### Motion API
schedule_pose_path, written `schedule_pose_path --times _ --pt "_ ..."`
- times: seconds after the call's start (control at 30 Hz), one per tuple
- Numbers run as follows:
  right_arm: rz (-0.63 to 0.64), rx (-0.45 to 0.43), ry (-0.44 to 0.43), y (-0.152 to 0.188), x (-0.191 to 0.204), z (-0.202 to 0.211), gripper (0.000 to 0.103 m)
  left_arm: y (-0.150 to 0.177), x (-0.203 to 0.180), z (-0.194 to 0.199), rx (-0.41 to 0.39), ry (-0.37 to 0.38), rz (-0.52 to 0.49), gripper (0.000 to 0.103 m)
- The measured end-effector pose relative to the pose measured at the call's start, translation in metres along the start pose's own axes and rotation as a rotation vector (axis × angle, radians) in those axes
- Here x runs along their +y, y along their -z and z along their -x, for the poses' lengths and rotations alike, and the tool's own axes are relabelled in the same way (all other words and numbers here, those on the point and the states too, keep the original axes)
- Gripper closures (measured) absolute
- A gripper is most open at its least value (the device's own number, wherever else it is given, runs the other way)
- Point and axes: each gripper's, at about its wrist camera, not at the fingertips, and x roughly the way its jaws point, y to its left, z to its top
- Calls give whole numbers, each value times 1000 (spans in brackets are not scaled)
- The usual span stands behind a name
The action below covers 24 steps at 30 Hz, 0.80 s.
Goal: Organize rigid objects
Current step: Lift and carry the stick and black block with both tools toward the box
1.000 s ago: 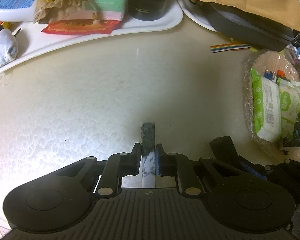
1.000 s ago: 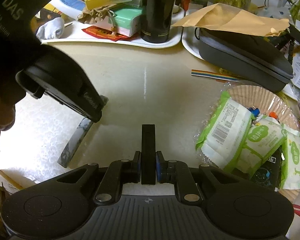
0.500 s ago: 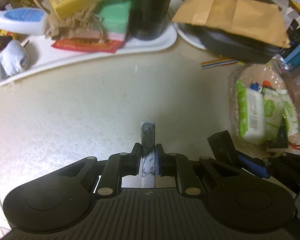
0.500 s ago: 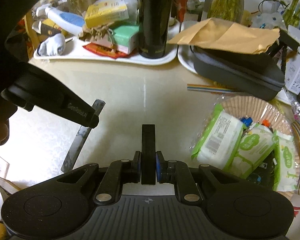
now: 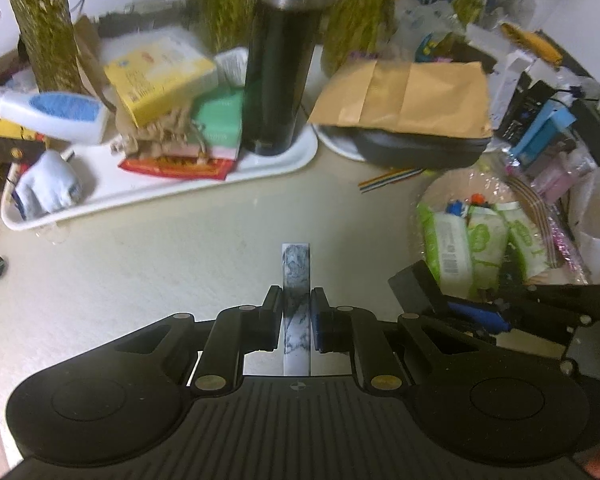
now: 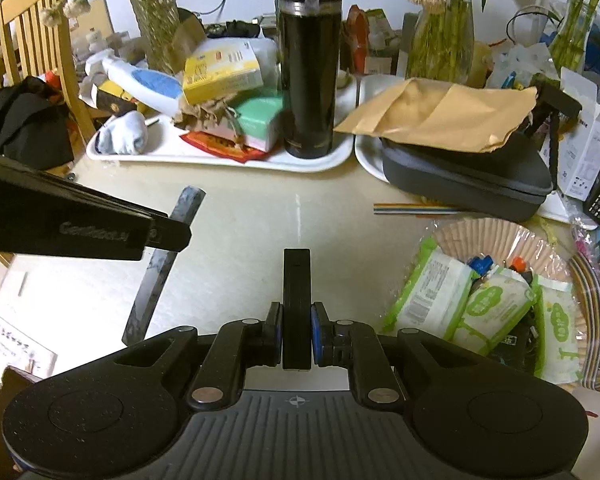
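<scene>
Cream tabletop (image 6: 240, 240) crowded behind by white tray (image 6: 220, 160) and vases (image 6: 440, 32).

A flat marbled grey-and-white slab (image 5: 297, 292) stands edge-on between two black pads, its far end out over the cream table (image 5: 140, 280). A plain black flat block (image 6: 296, 300), likewise upright and pinched edgewise, points forward beside it.

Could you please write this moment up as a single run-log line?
left gripper: shut on marbled slab | right gripper: shut on black slab | both held above table | tray: cluttered
</scene>
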Motion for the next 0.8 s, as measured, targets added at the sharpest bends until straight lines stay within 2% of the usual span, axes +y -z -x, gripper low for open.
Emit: schedule_pose_path --times 0.53,0.8 --pt "-34 -87 -70 -2 4 38 86 17 7 56 -146 8 -34 88" --pt "-56 -118 -100 2 3 54 86 27 11 76 -197 41 -43 88"
